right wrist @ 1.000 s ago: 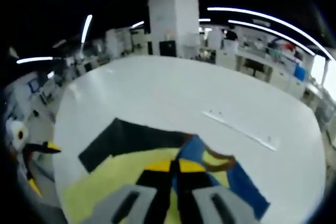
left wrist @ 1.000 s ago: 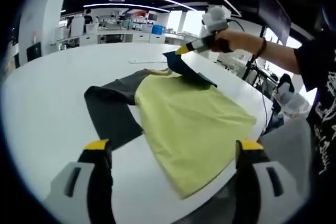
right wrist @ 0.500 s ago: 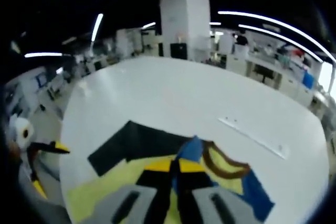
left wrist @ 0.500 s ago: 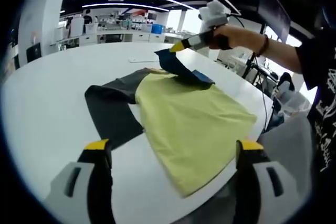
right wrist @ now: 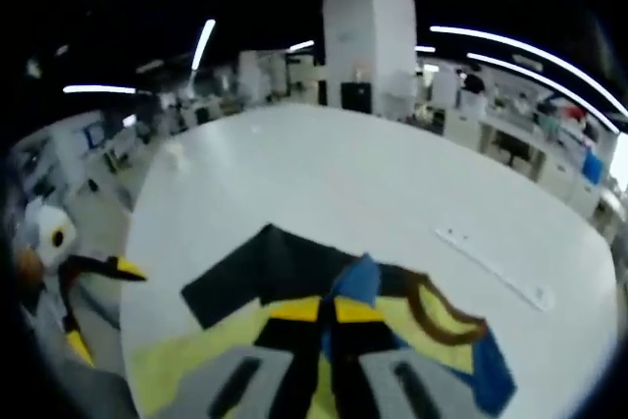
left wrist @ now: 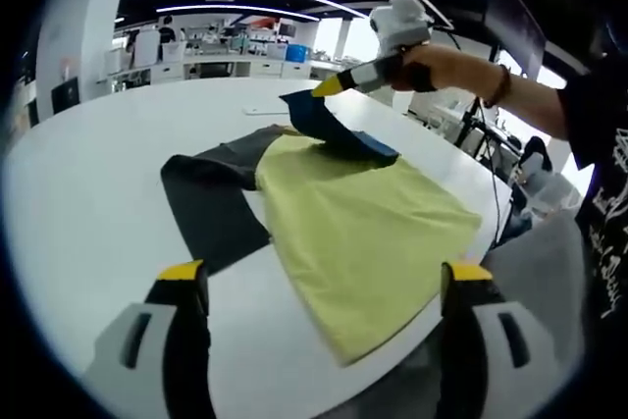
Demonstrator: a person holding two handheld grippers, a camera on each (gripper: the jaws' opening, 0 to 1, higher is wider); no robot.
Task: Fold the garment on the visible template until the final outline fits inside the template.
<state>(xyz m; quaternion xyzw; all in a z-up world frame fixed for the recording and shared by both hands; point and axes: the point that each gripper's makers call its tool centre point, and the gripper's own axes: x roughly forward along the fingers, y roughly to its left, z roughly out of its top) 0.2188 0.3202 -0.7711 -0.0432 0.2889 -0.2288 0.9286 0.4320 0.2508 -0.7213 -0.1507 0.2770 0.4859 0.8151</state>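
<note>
Folding in progress. Left gripper view: left hand-held gripper (left wrist: 324, 287) at the bottom of the frame, jaws spread wide, holding nothing. Template (left wrist: 211, 205), dark and flat, lies left of centre on the white desk (left wrist: 88, 174). The garment (left wrist: 368, 228), yellow, covers the template's right part and runs toward the lower right, its lower corner near the desk edge. Upper centre: right hand-held gripper (left wrist: 329, 90), jaws closed on the blue sleeve (left wrist: 334, 130), lifting it clear of the yellow panel.

Judgement on handling: thin knit, light, limp; drapes from the pinch point and will not hold a crease unaided. Likely drags on the desk rather than slides. Best holds are hems and corners, e.g. the free lower corner.

Right gripper view: jaws together at bottom centre, blue cloth between them; brown collar (right wrist: 437, 311) to the right.

Hard to make out: the template's outline under the cloth; the far sleeve; the hem at the lower right edge.
</note>
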